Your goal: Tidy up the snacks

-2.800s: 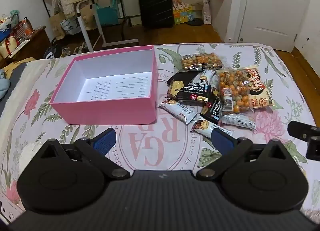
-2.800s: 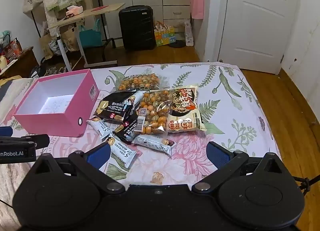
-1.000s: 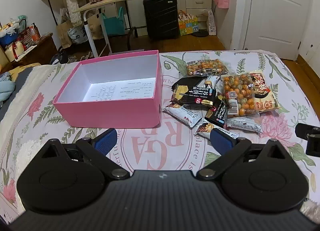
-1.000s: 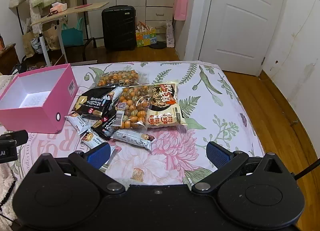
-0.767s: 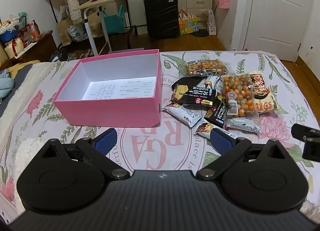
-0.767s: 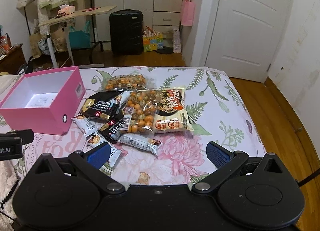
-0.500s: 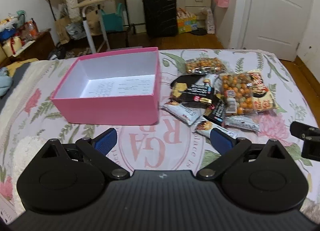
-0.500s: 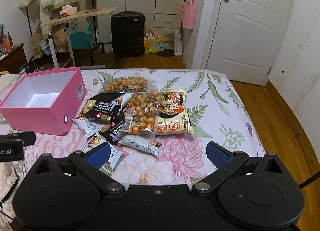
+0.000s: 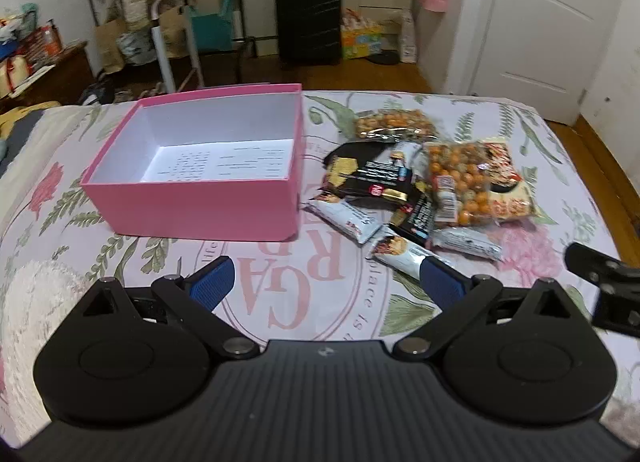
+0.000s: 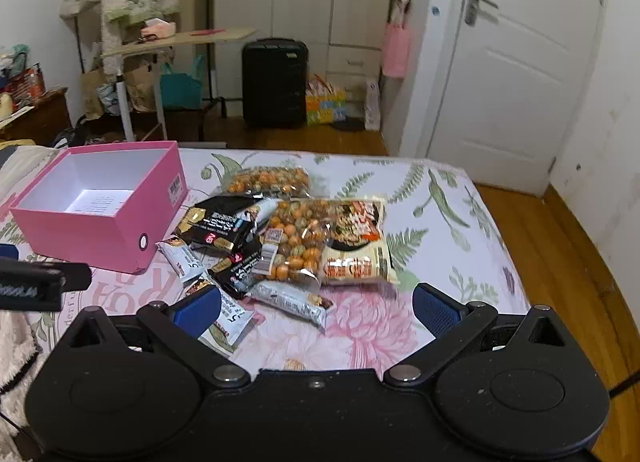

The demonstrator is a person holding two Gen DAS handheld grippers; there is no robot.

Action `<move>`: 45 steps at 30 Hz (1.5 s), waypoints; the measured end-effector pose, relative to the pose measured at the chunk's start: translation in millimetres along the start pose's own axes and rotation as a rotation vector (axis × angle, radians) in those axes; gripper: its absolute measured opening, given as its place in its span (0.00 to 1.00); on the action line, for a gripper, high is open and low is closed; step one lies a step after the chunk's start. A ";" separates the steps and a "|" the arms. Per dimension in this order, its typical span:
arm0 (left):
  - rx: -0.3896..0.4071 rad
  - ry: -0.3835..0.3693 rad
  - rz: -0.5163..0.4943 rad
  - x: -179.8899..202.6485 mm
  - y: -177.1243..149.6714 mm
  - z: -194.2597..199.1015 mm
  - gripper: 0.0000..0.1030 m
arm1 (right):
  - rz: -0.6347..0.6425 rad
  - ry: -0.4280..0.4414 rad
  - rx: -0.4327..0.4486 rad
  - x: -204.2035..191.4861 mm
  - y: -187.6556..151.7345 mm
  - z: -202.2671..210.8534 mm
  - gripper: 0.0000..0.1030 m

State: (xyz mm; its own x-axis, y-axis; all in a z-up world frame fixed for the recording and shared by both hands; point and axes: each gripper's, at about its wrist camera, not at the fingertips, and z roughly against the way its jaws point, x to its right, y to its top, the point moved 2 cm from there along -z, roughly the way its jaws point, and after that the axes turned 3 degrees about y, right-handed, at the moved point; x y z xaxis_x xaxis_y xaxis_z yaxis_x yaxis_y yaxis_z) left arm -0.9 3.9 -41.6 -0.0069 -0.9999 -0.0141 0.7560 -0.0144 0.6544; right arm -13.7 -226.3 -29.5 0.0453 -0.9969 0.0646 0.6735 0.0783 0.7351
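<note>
Snack packets (image 9: 416, 186) lie in a loose pile on the floral bedspread (image 9: 280, 294), just right of the pink box (image 9: 200, 198), which sits open and holds only a printed sheet. Nearest the box is a white bar wrapper (image 9: 346, 220); farthest from it, a cream-coloured bag (image 10: 354, 246). Left gripper (image 9: 326, 282) and right gripper (image 10: 316, 306) both hover spread wide, holding nothing.

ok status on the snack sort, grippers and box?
Left gripper open, empty. Right gripper open, empty, above the bed. Pink box holds no snacks; snack pile beside it, untouched. Nothing blocking.
</note>
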 end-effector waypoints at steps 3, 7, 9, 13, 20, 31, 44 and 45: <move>-0.014 -0.005 0.021 0.4 -1.1 -8.2 0.98 | 0.000 0.022 0.008 4.0 -1.8 -4.4 1.00; 0.024 -0.009 -0.010 5.6 0.8 -10.9 0.98 | 0.001 0.032 0.050 11.3 0.0 -6.7 0.99; 0.022 -0.014 -0.014 6.7 6.8 -13.5 0.97 | 0.013 0.040 0.078 14.6 2.5 -6.3 0.99; 0.031 -0.070 0.000 11.0 27.6 -19.2 0.97 | 0.070 0.093 0.125 21.8 12.0 -12.7 0.99; 0.053 -0.227 -0.062 45.6 66.7 -54.1 0.97 | 0.184 0.213 0.155 20.2 24.4 -49.1 0.99; -0.101 -0.448 -0.059 97.4 75.3 -164.6 0.79 | 0.075 0.350 -0.017 28.5 9.2 -182.5 0.86; -0.306 -0.541 -0.074 129.2 56.1 -234.4 0.62 | 0.050 0.351 -0.043 24.8 -4.2 -218.3 0.93; -0.303 -0.535 -0.082 130.8 56.3 -233.4 0.62 | 0.051 0.344 -0.043 24.0 -4.3 -218.1 0.93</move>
State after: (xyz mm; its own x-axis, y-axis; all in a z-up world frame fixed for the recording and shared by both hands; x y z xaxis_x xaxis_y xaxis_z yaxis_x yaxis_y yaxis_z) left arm 193.6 -126.3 -183.1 -0.3404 -0.8614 0.3770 0.8909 -0.1673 0.4222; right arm 145.4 -252.8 -178.4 0.3208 -0.9372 -0.1367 0.6941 0.1344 0.7072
